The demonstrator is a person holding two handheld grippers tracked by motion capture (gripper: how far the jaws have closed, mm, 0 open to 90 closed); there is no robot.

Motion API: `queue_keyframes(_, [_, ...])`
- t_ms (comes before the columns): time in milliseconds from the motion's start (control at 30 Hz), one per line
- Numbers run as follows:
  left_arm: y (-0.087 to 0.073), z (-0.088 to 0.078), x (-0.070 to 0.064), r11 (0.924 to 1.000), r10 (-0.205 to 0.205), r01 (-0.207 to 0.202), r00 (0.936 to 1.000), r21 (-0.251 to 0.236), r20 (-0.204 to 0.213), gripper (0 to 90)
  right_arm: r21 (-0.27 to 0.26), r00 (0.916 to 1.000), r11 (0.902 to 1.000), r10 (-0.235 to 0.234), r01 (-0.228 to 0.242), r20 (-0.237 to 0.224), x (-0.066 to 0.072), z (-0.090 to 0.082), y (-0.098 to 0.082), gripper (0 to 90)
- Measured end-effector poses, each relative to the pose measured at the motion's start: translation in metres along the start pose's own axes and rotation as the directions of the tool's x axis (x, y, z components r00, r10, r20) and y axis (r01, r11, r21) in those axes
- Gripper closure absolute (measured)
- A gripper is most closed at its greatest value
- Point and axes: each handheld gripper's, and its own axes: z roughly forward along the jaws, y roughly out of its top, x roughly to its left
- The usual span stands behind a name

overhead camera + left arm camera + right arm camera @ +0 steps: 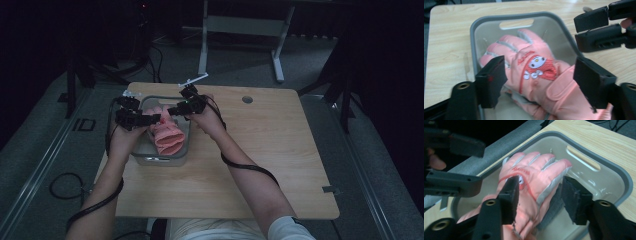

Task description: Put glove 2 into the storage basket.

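A pink winter glove (pixel 167 135) with a cartoon patch lies in a clear bin with a grey rim (pixel 160 161) at the table's left. More pink and grey glove fabric (pixel 524 102) shows beneath it. In the left gripper view the glove (pixel 536 66) lies between and beyond the wide-apart jaws of my left gripper (pixel 540 76), held over the bin (pixel 474 32). My right gripper (pixel 541 195) is open too, its jaws straddling the glove's (pixel 531 170) grey-edged side above the bin (pixel 621 175). From above, the left gripper (pixel 154 119) and the right gripper (pixel 173 111) face each other over the bin.
The wooden table (pixel 260 165) has a round cable hole (pixel 247 99) near its far edge. A small white bracket (pixel 192 80) lies at that edge behind the bin. Another desk's white frame (pixel 240 25) stands beyond, and cables (pixel 62 187) trail over the floor at left.
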Motion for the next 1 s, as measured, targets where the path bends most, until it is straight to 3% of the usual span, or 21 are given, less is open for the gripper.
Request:
queue_keyframes(33, [0.0, -0.001, -0.003, 0.9999, 0.017, -0.017, 0.9998, 0.002, 0.003, 12.7, 0.003, 0.9999, 0.9999, -0.011, 0.011, -0.003, 0.0, -0.003, -0.001, 44.1])
queue_keyframes(167, [0.0, -0.003, -0.013, 0.9987, 0.038, -0.037, 0.999, -0.035, 0.022, 8.3, -0.011, 0.9997, 0.9996, -0.025, 0.025, -0.002, -0.001, -0.013, -0.004, 38.4])
queue_keyframes(200, [0.0, -0.004, -0.015, 0.9981, 0.041, -0.04, 0.9989, -0.047, 0.023, 0.8, -0.024, 0.9998, 0.9995, -0.02, 0.02, -0.007, -0.004, -0.02, -0.006, 33.3])
queue_keyframes(333, [0.0, -0.005, -0.027, 0.9949, 0.068, -0.066, 0.9972, -0.076, 0.03, 0.8, -0.049, 0.9979, 0.9977, -0.05, 0.048, -0.04, -0.008, -0.032, -0.014, 20.5])
queue_keyframes(467, [-0.003, -0.002, -0.041, 0.9911, 0.108, -0.102, 0.9923, -0.085, 0.062, 0.8, -0.058, 0.9978, 0.9962, -0.066, 0.066, 0.0, -0.011, -0.04, -0.025, 17.0])
queue_keyframes(533, [-0.005, -0.001, -0.049, 0.9879, 0.131, -0.124, 0.9891, -0.094, 0.068, 0.8, -0.06, 0.9979, 0.9961, -0.065, 0.065, -0.002, -0.014, -0.044, -0.03, 14.8])
queue_keyframes(733, [-0.013, 0.003, -0.079, 0.9701, 0.223, -0.213, 0.9712, -0.117, 0.083, 0.8, -0.073, 0.9973, 0.9949, -0.068, 0.07, 0.026, -0.022, -0.057, -0.045, 14.0])
queue_keyframes(833, [-0.016, 0.006, -0.094, 0.9615, 0.259, -0.246, 0.9597, -0.123, 0.109, 0.8, -0.083, 0.9965, 0.9936, -0.074, 0.077, 0.039, -0.025, -0.063, -0.052, 14.1])
queue_keyframes(867, [-0.018, 0.007, -0.103, 0.9565, 0.276, -0.259, 0.9522, -0.134, 0.131, 0.8, -0.086, 0.9961, 0.9933, -0.074, 0.078, 0.048, -0.026, -0.065, -0.055, 14.1])
queue_keyframes(933, [-0.019, 0.008, -0.105, 0.9556, 0.279, -0.26, 0.9498, -0.138, 0.141, 0.8, -0.092, 0.9953, 0.9923, -0.078, 0.083, 0.059, -0.028, -0.069, -0.061, 14.1])
queue_keyframes(967, [-0.021, 0.009, -0.109, 0.952, 0.291, -0.268, 0.9423, -0.148, 0.166, 0.8, -0.092, 0.9954, 0.9923, -0.077, 0.082, 0.057, -0.028, -0.07, -0.063, 14.1])
queue_keyframes(1000, [-0.021, 0.009, -0.109, 0.952, 0.291, -0.268, 0.9423, -0.148, 0.166, 0.7, -0.092, 0.9954, 0.9923, -0.077, 0.082, 0.057, -0.028, -0.07, -0.063, 14.1])
